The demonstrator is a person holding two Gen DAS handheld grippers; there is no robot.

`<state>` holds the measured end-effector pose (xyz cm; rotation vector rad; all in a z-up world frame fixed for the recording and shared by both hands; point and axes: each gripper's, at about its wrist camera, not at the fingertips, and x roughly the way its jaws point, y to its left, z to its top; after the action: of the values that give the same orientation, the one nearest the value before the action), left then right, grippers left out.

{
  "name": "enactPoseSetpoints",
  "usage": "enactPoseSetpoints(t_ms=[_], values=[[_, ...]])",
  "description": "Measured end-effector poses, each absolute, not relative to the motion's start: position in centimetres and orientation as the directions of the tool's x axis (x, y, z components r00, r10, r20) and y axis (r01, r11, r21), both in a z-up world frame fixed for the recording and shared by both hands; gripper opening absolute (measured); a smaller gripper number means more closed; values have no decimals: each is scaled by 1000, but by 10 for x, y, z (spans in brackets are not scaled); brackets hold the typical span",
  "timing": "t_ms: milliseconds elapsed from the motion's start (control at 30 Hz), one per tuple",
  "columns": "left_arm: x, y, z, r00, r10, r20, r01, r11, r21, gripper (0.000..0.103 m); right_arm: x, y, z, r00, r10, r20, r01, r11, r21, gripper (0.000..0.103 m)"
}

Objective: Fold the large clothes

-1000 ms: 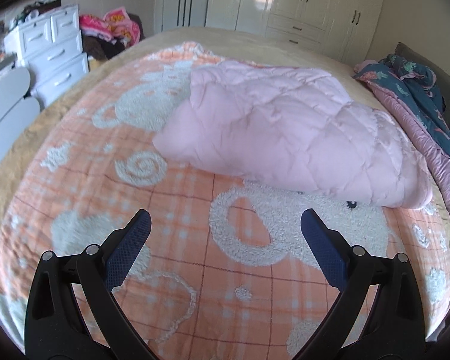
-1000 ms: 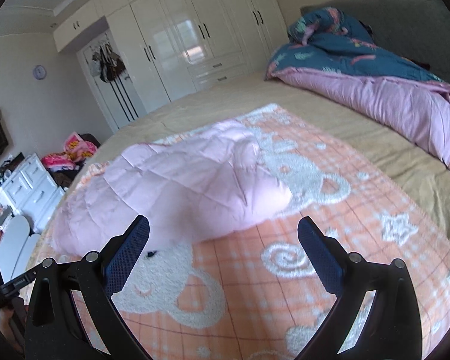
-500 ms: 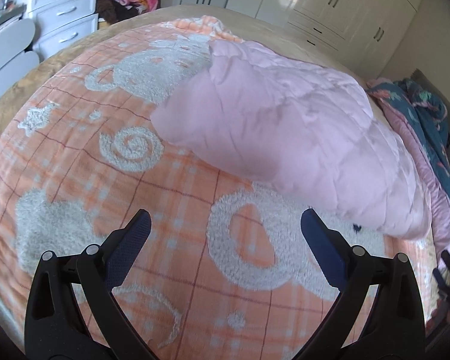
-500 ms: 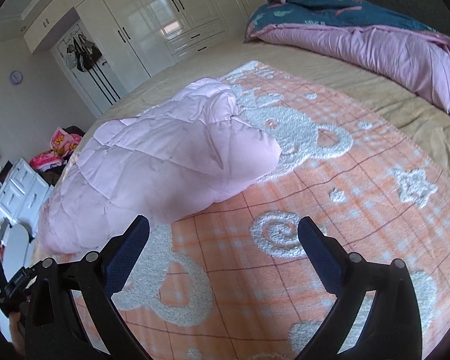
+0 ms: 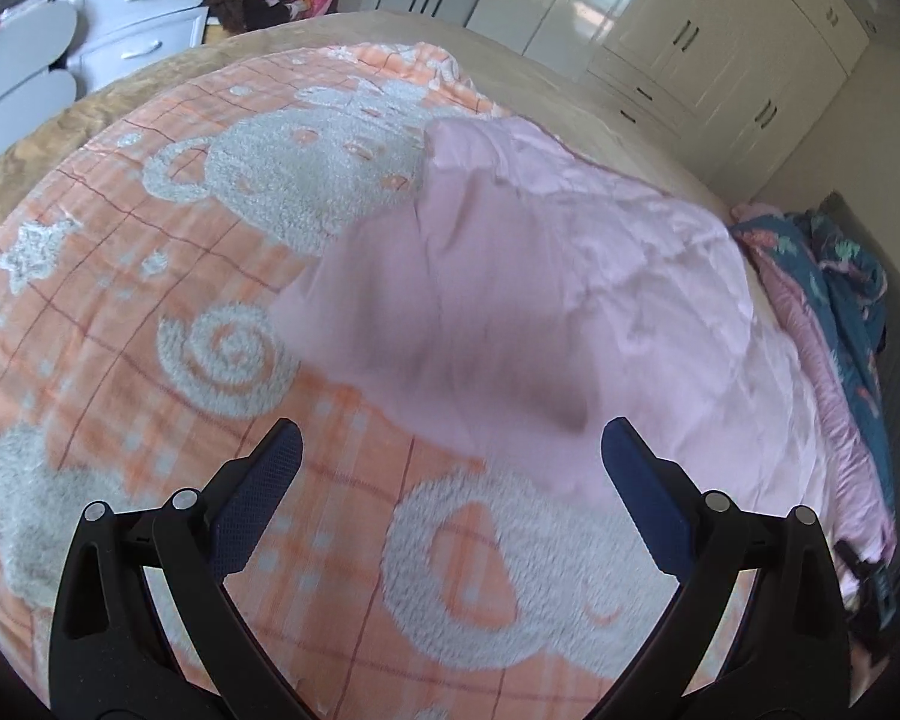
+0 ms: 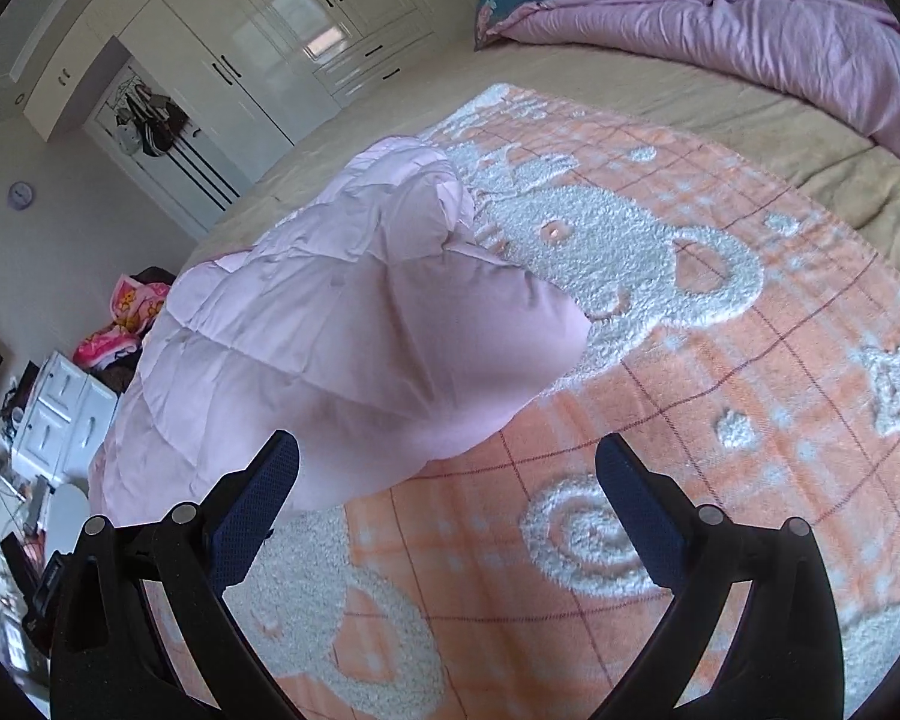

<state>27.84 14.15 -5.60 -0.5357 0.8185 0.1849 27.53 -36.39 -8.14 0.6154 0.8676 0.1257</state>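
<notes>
We see a pink quilted coat (image 5: 528, 300) lying bunched on an orange blanket (image 5: 150, 312) with white bears, spread over the bed (image 6: 660, 96). In the left wrist view our left hand-held gripper (image 5: 447, 480) is spread wide and holds nothing; the coat lies ahead of it, from about 12 to 2 o'clock, its near edge just beyond the fingertips (image 5: 270, 468) and blurred. In the right wrist view our right hand-held gripper (image 6: 447, 480) is likewise spread and empty; here the coat (image 6: 342, 336) lies from about 10 to 12 o'clock, and its rounded near end sits just above the left finger. A teal and purple duvet (image 6: 720, 24) is heaped at 1 o'clock, well apart from the coat. White wardrobes (image 5: 660, 30) stand beyond the bed.
</notes>
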Motion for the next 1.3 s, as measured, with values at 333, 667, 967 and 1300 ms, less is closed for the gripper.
enactPoseSetpoints(t_ms=[333,667,967,1300], values=[[307,158,-80,673,-204,-710,-362,747,-558,94,312,-345,-106,605,411,-683,125,797,590,99],[332,164,-93,684,-236,-691,-388,684,-618,94,324,-347,-116,591,465,-659,114,761,639,99],[349,169,-112,708,-274,-651,-388,620,-682,95,346,-345,-124,596,495,-633,116,727,677,99],[359,166,-112,743,-229,-629,-370,643,-671,95,368,-344,-131,613,524,-591,78,704,705,97]])
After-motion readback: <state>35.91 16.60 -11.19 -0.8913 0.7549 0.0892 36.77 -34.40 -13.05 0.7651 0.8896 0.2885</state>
